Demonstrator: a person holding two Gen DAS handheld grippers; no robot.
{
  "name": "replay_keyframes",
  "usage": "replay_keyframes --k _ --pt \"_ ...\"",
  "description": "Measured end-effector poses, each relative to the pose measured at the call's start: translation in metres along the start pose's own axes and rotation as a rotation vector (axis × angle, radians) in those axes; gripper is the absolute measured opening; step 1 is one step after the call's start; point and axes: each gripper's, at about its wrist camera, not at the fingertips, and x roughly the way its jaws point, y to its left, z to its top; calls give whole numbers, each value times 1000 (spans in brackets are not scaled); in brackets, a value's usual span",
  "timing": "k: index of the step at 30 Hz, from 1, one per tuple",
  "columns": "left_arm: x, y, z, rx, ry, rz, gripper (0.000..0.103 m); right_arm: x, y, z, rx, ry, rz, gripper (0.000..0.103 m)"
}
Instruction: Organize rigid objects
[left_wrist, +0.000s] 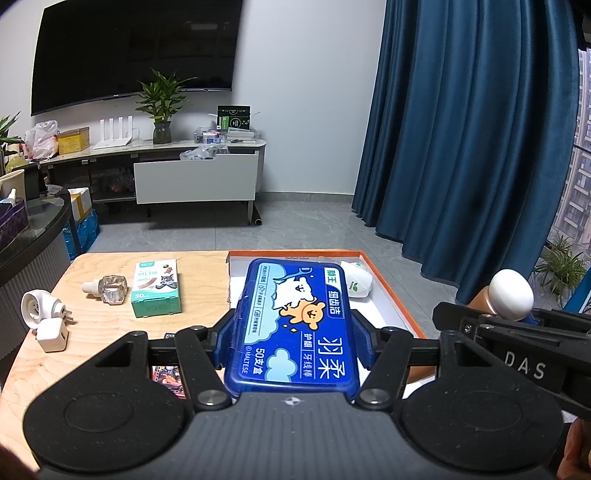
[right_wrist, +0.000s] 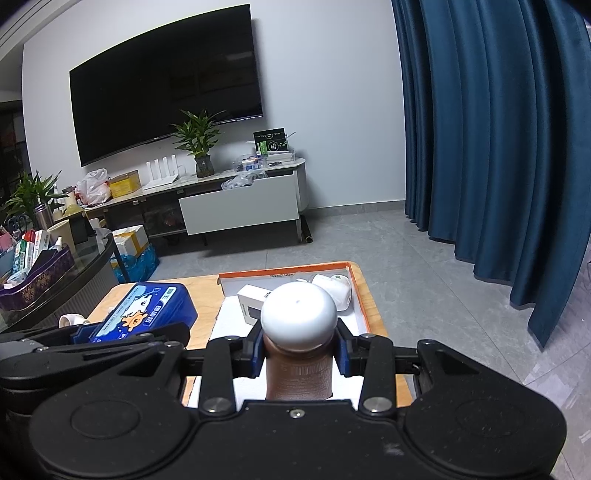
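Note:
My left gripper (left_wrist: 293, 332) is shut on a blue floss-pick box (left_wrist: 295, 321) with cartoon print, held above the near left corner of the orange-rimmed tray (left_wrist: 391, 291). My right gripper (right_wrist: 300, 354) is shut on a brown bottle (right_wrist: 299, 373) with a round white cap (right_wrist: 299, 314), held over the tray (right_wrist: 360, 295). Inside the tray lie a white rounded device (right_wrist: 334, 290) and a small white box (right_wrist: 253, 301). The bottle's cap (left_wrist: 511, 293) and the right gripper show at the right of the left wrist view. The blue box (right_wrist: 147, 312) shows at the left of the right wrist view.
On the wooden table (left_wrist: 110, 350) left of the tray lie a green box (left_wrist: 157, 288), a clear glass refill bottle (left_wrist: 110, 288), a white plug-in device (left_wrist: 37, 306), a white charger (left_wrist: 53, 334) and a dark card (left_wrist: 170, 376). Blue curtains (left_wrist: 469, 129) hang at the right.

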Motion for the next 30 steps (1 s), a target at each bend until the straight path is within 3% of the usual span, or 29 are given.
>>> replay_keyframes --k 30 --pt "2 -1 1 7 7 -5 63 3 -2 -1 -5 7 0 45"
